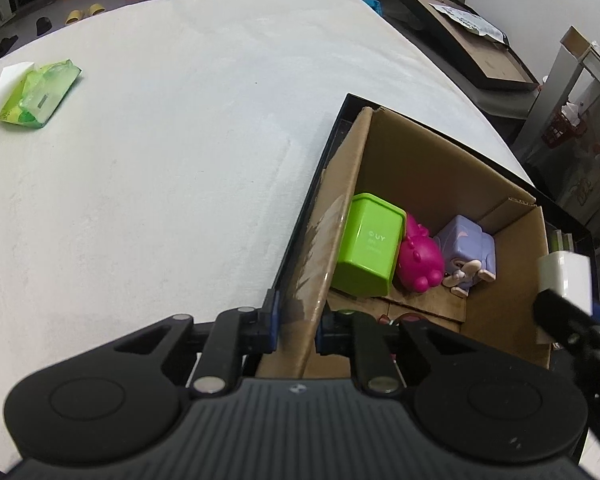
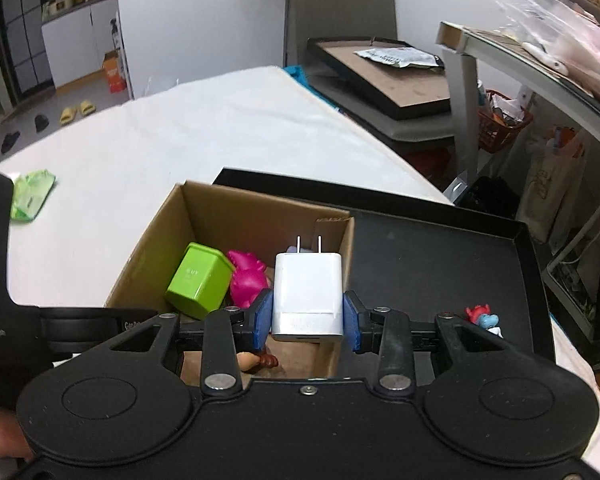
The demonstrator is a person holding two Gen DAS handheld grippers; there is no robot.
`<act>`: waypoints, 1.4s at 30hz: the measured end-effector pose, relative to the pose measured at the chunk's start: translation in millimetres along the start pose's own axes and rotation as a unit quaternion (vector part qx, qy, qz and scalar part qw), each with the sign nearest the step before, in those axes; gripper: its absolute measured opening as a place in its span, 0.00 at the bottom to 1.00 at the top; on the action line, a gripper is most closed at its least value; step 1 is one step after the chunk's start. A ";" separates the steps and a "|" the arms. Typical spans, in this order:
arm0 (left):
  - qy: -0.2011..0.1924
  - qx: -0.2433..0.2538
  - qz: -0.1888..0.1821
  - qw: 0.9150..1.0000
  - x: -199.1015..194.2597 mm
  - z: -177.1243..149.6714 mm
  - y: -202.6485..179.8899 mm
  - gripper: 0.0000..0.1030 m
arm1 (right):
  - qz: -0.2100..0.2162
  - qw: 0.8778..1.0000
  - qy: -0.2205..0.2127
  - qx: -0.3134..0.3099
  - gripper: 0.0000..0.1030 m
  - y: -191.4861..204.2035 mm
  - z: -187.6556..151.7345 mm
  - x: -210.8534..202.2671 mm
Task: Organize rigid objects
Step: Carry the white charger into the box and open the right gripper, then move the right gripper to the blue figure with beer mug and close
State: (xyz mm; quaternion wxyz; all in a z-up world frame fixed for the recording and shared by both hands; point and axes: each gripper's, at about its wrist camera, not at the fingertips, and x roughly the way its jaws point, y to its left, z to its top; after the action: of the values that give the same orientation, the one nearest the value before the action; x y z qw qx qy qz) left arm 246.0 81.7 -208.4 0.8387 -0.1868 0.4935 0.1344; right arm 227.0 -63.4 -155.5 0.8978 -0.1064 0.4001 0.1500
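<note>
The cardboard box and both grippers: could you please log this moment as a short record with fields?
left gripper: shut on the cardboard box's near wall
right gripper: shut on white charger, prongs pointing away, held over the box
cardboard box: open, standing in black tray
in box: green container on its side, pink toy, purple figure
on tray outside box: small red and blue figure
on table: green wipes pack, apart from the tray
</note>
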 end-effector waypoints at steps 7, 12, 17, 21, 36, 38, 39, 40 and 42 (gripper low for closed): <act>0.003 -0.006 -0.013 1.000 0.9 3.9 5.9 0.16 | -0.009 1.000 0.019 -0.021 0.35 16.4 -3.9 8.6; 0.005 -0.005 -0.022 1.000 0.9 2.4 9.5 0.17 | -0.018 0.999 0.028 -0.034 0.36 23.6 -5.6 12.7; 0.006 -0.002 -0.031 0.999 1.0 2.2 12.7 0.18 | -0.031 0.999 0.013 -0.026 0.45 21.2 -3.7 5.6; 0.005 -0.001 -0.034 0.999 0.1 2.6 14.1 0.18 | -0.037 0.999 0.000 -0.010 0.53 12.2 -3.6 -1.3; -0.023 0.025 -0.007 0.999 -9.9 -1.1 2.9 0.21 | -0.075 0.995 -0.053 0.031 0.83 -42.8 -12.3 -28.9; -0.025 0.026 -0.001 0.999 -10.0 -0.9 1.7 0.24 | -0.078 0.995 -0.056 0.039 0.83 -51.2 -15.2 -29.8; -0.025 0.027 0.001 0.999 -10.1 -0.9 1.4 0.26 | -0.078 0.994 -0.056 0.043 0.83 -55.4 -16.7 -29.5; -0.025 0.027 0.002 0.999 -10.5 -1.6 0.7 0.27 | -0.079 0.994 -0.055 0.047 0.83 -59.8 -18.1 -28.8; -0.027 0.029 0.007 0.999 -10.8 -1.9 -0.4 0.31 | -0.080 0.994 -0.053 0.055 0.83 -67.3 -21.3 -26.5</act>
State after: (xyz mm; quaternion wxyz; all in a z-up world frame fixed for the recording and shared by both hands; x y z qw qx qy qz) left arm 239.5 80.1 -199.7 0.8557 -0.1552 0.4761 0.1309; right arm 219.4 -137.7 -144.8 0.9314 -0.0804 0.3497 0.0603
